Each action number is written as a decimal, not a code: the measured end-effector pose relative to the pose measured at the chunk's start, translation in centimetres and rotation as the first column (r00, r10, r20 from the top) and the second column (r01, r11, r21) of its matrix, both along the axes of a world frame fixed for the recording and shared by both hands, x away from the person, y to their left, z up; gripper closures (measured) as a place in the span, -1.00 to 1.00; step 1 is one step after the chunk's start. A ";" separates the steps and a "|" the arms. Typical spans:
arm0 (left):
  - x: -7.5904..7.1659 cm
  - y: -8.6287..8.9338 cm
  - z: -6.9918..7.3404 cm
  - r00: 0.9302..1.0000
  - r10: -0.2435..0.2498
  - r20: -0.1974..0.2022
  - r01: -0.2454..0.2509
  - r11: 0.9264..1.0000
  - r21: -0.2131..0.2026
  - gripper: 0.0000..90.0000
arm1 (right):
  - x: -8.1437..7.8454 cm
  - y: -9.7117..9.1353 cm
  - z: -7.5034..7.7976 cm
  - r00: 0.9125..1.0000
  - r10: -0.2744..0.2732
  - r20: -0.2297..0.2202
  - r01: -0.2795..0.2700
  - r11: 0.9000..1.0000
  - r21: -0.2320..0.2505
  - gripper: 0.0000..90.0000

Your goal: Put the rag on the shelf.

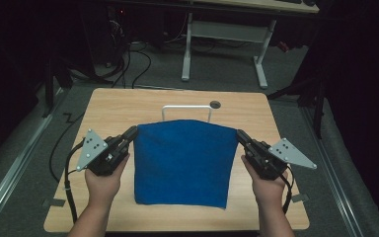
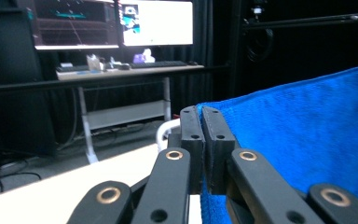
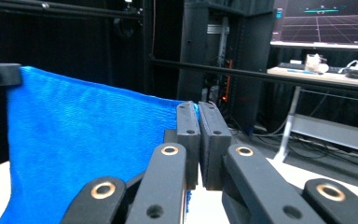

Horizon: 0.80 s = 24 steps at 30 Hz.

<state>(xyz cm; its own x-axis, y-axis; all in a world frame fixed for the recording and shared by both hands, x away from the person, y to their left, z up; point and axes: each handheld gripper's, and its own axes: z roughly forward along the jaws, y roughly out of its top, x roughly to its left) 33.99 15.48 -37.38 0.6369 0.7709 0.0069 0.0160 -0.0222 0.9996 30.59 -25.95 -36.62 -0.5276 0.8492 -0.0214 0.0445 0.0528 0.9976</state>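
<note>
Above the counter (image 1: 128,106) | your left gripper (image 1: 131,134) fingers clamped on blue cloth (image 1: 182,160) corner | right gripper (image 1: 242,137) fingers clamped on opposite corner | cloth hanging spread between them

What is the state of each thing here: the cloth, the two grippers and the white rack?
Cloth: held up by its two top corners, stretched flat, lower edge near the table.
Left hand-held gripper: shut on the cloth's left corner.
Right hand-held gripper: shut on the cloth's right corner.
Rack: upright behind the cloth, bare.
</note>
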 end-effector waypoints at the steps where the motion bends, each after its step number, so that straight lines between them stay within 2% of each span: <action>1: 0.8 0.0 0.5 1.000 0.005 0.000 -0.005 1.000 0.001 0.97 | 0.4 0.0 0.5 1.000 0.003 -0.004 -0.003 1.000 -0.003 0.97; 2: 0.8 0.0 0.5 1.000 0.005 0.000 -0.005 1.000 0.001 0.97 | 0.4 0.0 0.5 1.000 0.003 -0.004 -0.003 1.000 -0.003 0.97; 3: 1.7 0.0 1.2 1.000 0.007 -0.001 -0.007 1.000 -0.001 0.97 | 0.9 0.0 1.2 1.000 0.005 0.002 -0.005 1.000 -0.003 0.97; 6: 2.5 0.1 1.9 1.000 0.011 0.001 -0.011 1.000 -0.002 0.97 | 1.4 -0.1 1.8 1.000 0.005 0.000 -0.005 1.000 0.000 0.97; 7: 2.9 0.1 2.2 1.000 0.016 0.005 -0.016 1.000 0.000 0.97 | 2.1 -0.1 2.4 1.000 -0.002 -0.001 0.002 1.000 -0.006 0.97; 8: 3.2 0.1 2.5 1.000 0.018 0.006 -0.018 1.000 -0.001 0.97 | 2.1 -0.1 2.4 1.000 -0.002 -0.001 0.002 1.000 -0.006 0.97; 9: 3.6 0.1 2.8 1.000 0.018 0.006 -0.018 1.000 -0.004 0.97 | 2.9 -0.2 2.8 1.000 -0.003 -0.009 0.003 1.000 0.007 0.97; 10: 4.0 0.1 3.0 1.000 0.022 0.005 -0.022 1.000 0.001 0.97 | 2.9 -0.2 2.8 1.000 -0.003 -0.009 0.003 1.000 0.007 0.97; 11: 4.7 0.1 3.4 1.000 0.029 0.009 -0.029 1.000 0.008 0.97 | 3.8 -0.3 3.2 1.000 -0.016 -0.014 0.017 1.000 0.002 0.97; 12: 4.7 0.1 3.4 1.000 0.029 0.009 -0.029 1.000 0.008 0.97 | 3.8 -0.3 3.2 1.000 -0.016 -0.014 0.017 1.000 0.002 0.97; 13: 5.6 0.0 3.7 1.000 0.031 -0.001 -0.031 0.999 0.020 0.97 | 4.6 -0.3 3.5 0.999 -0.028 -0.017 0.028 1.000 0.000 0.97; 14: 5.6 0.0 3.7 1.000 0.031 -0.001 -0.031 0.999 0.020 0.97 | 4.9 -0.4 3.6 0.999 -0.034 -0.023 0.034 0.999 0.000 0.97; 18: 7.1 -0.1 4.1 0.999 0.040 -0.012 -0.040 0.998 0.046 0.97 | 6.0 -0.5 4.0 0.999 -0.046 -0.024 0.046 0.999 -0.001 0.97; 19: 7.9 -0.1 4.4 0.999 0.047 -0.019 -0.046 0.998 0.053 0.97 | 6.6 -0.5 4.3 0.998 -0.054 -0.026 0.055 0.999 0.002 0.97; 20: 7.9 -0.1 4.4 0.999 0.047 -0.019 -0.046 0.998 0.053 0.97 | 6.6 -0.5 4.3 0.998 -0.054 -0.026 0.055 0.999 0.002 0.97; 24: 9.5 -0.2 5.2 0.997 0.065 -0.045 -0.062 0.996 0.063 0.97 | 8.0 -0.3 4.8 0.997 -0.067 -0.030 0.067 0.998 -0.012 0.97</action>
<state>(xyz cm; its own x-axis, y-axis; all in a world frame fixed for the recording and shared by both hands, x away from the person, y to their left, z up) 43.47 15.30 -32.22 0.5874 0.8089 0.0268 0.0659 -0.0809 0.9945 38.54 -26.21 -31.78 -0.4703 0.8824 -0.0154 0.0784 0.0591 0.9952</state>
